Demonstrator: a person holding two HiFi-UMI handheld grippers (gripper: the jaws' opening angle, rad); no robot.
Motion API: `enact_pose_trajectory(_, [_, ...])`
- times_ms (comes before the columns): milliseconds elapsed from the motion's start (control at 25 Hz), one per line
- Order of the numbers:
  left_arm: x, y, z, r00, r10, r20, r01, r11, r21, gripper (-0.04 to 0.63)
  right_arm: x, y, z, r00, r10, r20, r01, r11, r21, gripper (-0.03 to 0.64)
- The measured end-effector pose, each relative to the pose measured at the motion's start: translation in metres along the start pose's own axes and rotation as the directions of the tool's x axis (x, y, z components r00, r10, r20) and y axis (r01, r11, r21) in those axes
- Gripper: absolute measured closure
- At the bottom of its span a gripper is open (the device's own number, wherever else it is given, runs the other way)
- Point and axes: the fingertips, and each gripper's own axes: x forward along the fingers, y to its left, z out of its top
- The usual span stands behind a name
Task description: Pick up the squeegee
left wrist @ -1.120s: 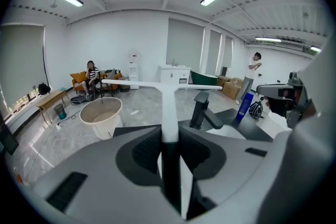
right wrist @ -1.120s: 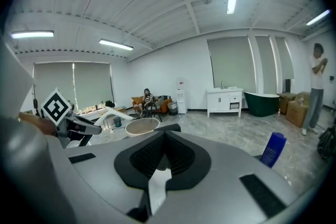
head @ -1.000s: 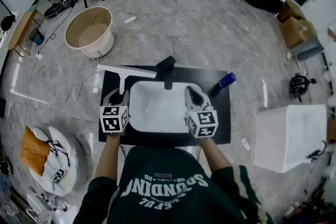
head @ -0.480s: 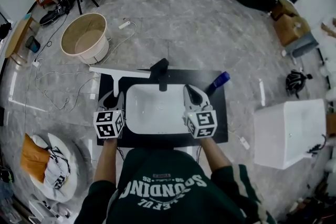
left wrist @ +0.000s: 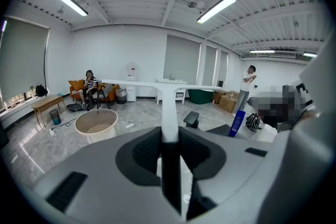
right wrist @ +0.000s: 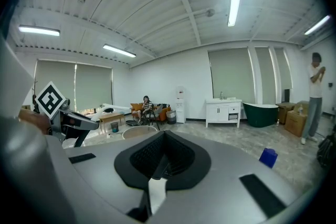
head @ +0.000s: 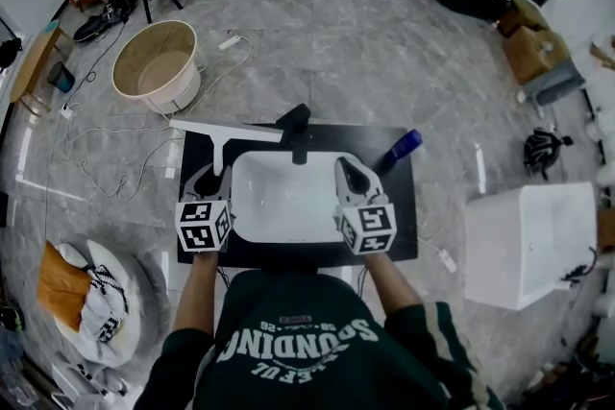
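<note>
much open floor (head: 384, 43) lies on all sides of the black bench (head: 394, 245), and a white basin (head: 283, 197) fills its middle. the squeegee (head: 226, 131) is held up, its blade level along the bench's back-left edge, beside the faucet (head: 298, 125). the left claw (head: 213, 173) holds its handle. only the left gripper view shows the pads clamped on that handle. the right claw (head: 348, 170) hovers at the basin's right rim, and its own view shows the jaws together and empty. a blue bottle (head: 402, 149) sits near the back-right corner.

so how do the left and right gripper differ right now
The left gripper is shut on the handle of the white squeegee, with the blade crosswise ahead; the right gripper is shut on nothing. The left gripper sits by the sink's left edge, the right gripper by its right edge. Both point away from the person.
</note>
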Motion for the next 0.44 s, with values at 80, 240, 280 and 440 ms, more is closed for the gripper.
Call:
enact_pose_trajectory(80, [0.0018,0.0003,-0.0016,1.0,-0.001,-0.003,0.001,1.0,-0.002,0.506,0.0018,-0.0002,-0.0012,1.0,0.002,-0.002,-0.002,1.0,0.001,0.617])
enact_pose_trajectory(240, [0.0034,0.0004,-0.005,1.0,-0.002,-0.016,0.002,1.0,-0.009,0.506,0.0027,0.0012,-0.0017,1.0,0.007,-0.01,-0.007,1.0,0.001,0.617])
enact_pose_trajectory(280, [0.0034,0.0004,-0.0051,1.0,-0.003,-0.018,0.003,1.0,-0.011,0.506,0.0027,0.0016,-0.0012,1.0,0.008,-0.011,-0.008,1.0,0.0,0.617])
enact_pose_trajectory(440, [0.0041,0.0002,-0.0047,1.0,-0.005,-0.025,0.005,1.0,-0.017,0.506,0.0038,0.0026,-0.0001,1.0,0.016,-0.013,-0.016,1.0,-0.001,0.617])
